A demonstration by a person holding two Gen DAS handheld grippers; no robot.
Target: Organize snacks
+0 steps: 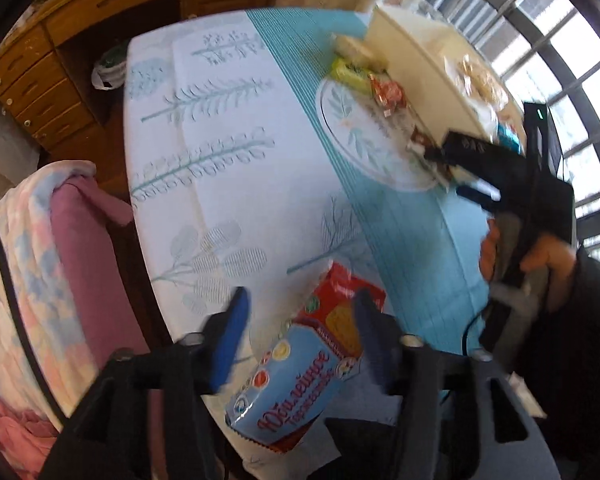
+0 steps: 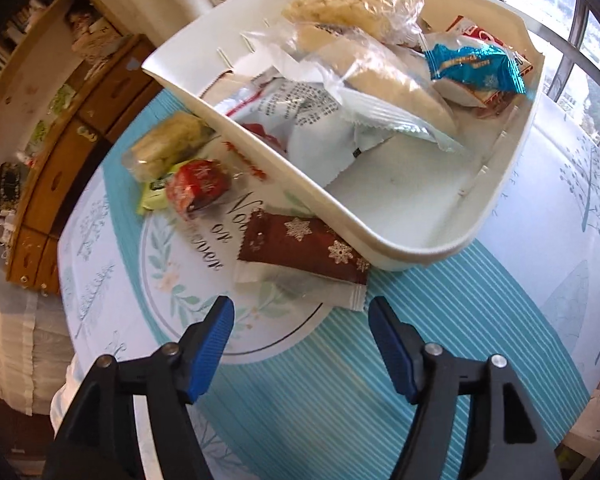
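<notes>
While the worktop [image 2: 380,380] fills most of both views under a white and teal striped cloth, a wooden cabinet [image 1: 40,76] curves along the upper left of the left wrist frame, and a pink blanket [image 1: 32,280] hangs at the left edge. A barred window [image 1: 560,40] glows in the upper right.

On the worktop sits a white bin [image 2: 380,236], taking up the upper centre and right of the right wrist frame. It holds wrapped buns, a white printed packet and a blue packet [image 2: 472,66] near its right rim.

At the lower centre of the left wrist frame a cookie pack [image 1: 300,376] — blue and red, with printed lettering — lies tilted between the left tongs [image 1: 300,312]. Their blue pads stand apart and do not visibly press on it, though the view is blurred.

Just left of the bin, on a round printed patch of cloth, lie loose snacks: a brown packet [image 2: 304,248] with snowflakes touching the bin's wall, a white packet [image 2: 300,284] under it, a red sweet [image 2: 196,188], a green wrapper [image 2: 154,196] and a clear-wrapped biscuit [image 2: 168,144].

The right tongs [image 2: 300,332] hang above the cloth at the lower centre — apart, with nothing between them.
</notes>
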